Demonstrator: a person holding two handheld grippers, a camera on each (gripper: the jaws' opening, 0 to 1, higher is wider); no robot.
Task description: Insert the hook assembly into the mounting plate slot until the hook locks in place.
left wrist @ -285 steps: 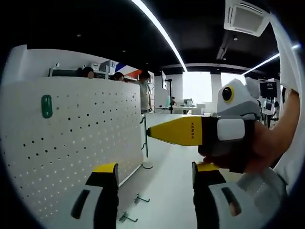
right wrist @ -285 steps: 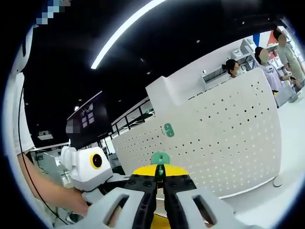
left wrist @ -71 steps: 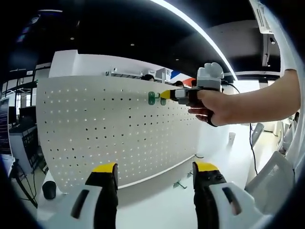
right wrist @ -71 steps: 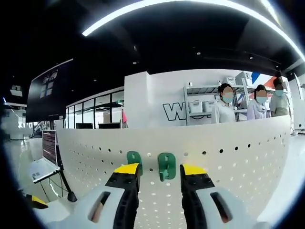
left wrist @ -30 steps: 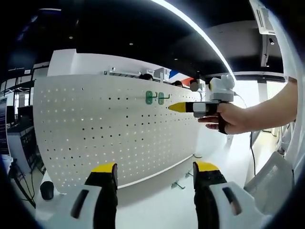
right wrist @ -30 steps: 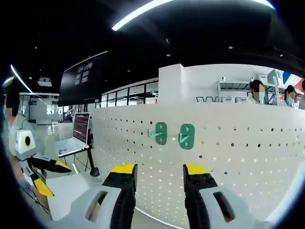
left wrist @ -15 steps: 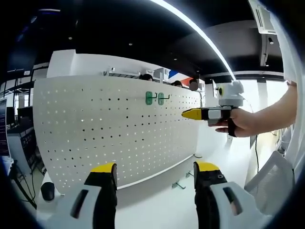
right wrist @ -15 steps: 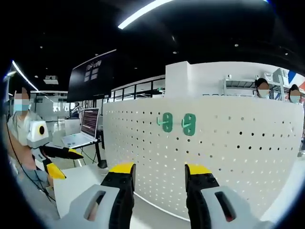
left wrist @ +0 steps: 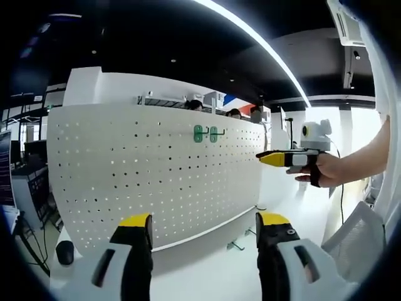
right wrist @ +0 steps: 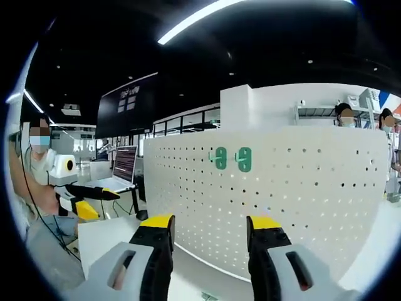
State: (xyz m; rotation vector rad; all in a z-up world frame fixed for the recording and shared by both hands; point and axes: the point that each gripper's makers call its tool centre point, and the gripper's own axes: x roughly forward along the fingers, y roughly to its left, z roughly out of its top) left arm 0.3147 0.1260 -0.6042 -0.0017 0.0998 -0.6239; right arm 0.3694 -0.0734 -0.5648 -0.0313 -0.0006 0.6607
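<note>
The white pegboard mounting plate [left wrist: 156, 175] [right wrist: 282, 194] stands upright on the white table [left wrist: 213, 276] ahead of you. Your left gripper [left wrist: 203, 226] spreads its jaws wide on nothing. Your right gripper [right wrist: 210, 226] does likewise, well back from the plate. Two green hook assemblies [left wrist: 207, 133] [right wrist: 232, 158] sit side by side near the plate's top edge. A few metal hooks [left wrist: 237, 246] lie at its foot.
</note>
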